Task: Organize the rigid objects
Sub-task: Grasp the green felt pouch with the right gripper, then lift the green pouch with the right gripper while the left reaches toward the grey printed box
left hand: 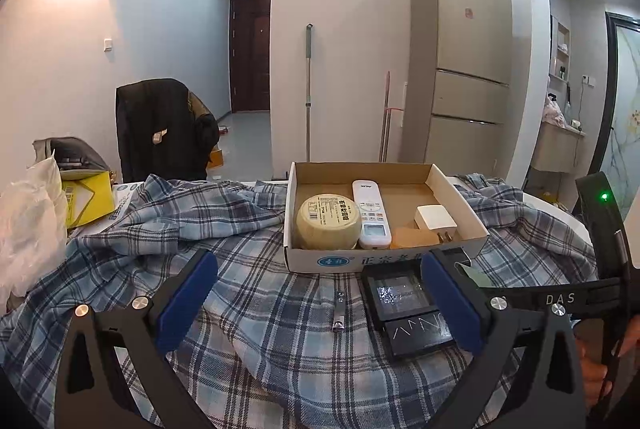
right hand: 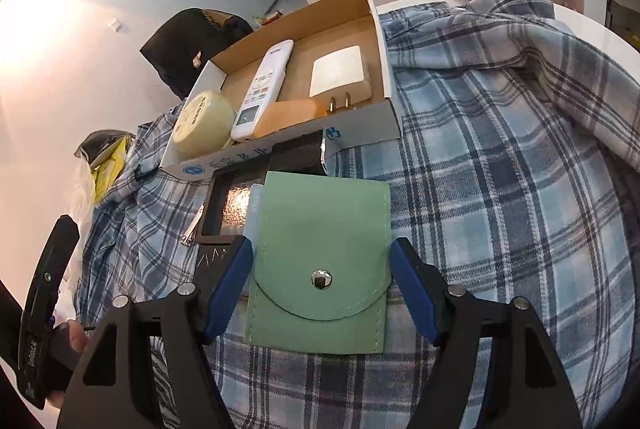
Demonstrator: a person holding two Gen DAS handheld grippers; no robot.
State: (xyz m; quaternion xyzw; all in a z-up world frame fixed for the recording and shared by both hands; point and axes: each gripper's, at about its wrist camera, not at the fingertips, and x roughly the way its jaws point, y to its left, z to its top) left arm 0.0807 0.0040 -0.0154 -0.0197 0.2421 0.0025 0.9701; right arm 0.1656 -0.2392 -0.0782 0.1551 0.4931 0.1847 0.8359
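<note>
Straddling the green pouch point(right hand: 320, 265) is your right gripper point(right hand: 322, 293): the pouch lies flat on the plaid cloth point(right hand: 500, 213) right between the two blue pads point(right hand: 412, 293), flap and snap toward you, its long axis running away from you toward the box point(right hand: 384, 133). That is the relation your next move turns on. The pouch is already centred in the jaws, and the box sits just beyond its far edge, slightly left. Your right hand is clearly the nearer one for this item.

The right jaws stand wide and released. The left pad looks to be at or touching the pouch's left edge, while the right pad sits just beside the right edge with a sliver of gap; nothing is pinched yet. The pouch's far left corner overlaps a black case point(right hand: 228, 205), so closing should catch the pouch alone if you stay low on the flap end.

Your left gripper point(left hand: 320, 305) is also wide open and empty, hovering over the cloth. The black case point(left hand: 404, 305) lies partly behind its right pad, and a small nail clipper point(left hand: 339, 313) lies on the cloth between the pads, touched by neither.

The box already holds a round tin point(left hand: 328, 221), a remote point(left hand: 372, 217), an orange block point(left hand: 414, 237) and a white plug point(left hand: 434, 221). Free floor shows at its far right, probably the best spot for the pouch.
</note>
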